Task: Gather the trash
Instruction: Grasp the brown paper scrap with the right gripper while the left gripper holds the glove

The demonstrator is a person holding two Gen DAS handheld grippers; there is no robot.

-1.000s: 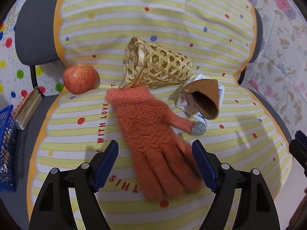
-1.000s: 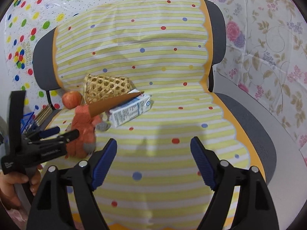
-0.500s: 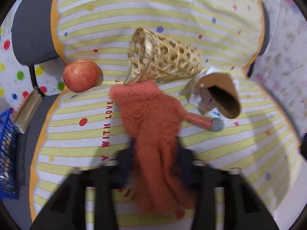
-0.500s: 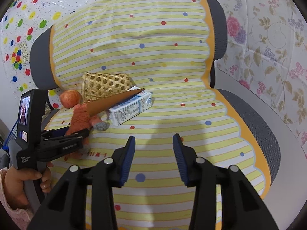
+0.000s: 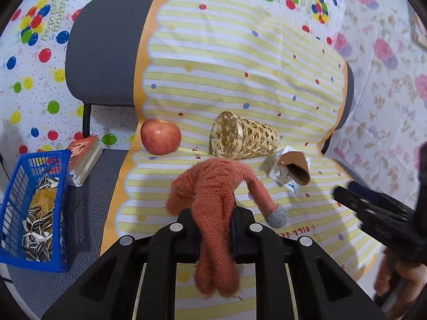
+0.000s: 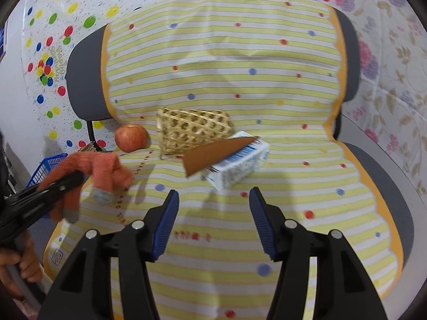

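Crate: seed husks | bamboo basket: empty | left tongs: clamping glove | right tongs: opening, nothing between

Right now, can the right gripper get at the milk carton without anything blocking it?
Probably yes. The right gripper is empty, its jaws opening, and bare cloth lies between it and the milk carton. Only the brown paper cone rests on top of the carton.

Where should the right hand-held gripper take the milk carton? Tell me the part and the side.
Grip the milk carton across its long side walls at the near end, coming from the front and above. It lies on its side, that end toward the right hand-held gripper; a brown cardboard cone lies across its top left.
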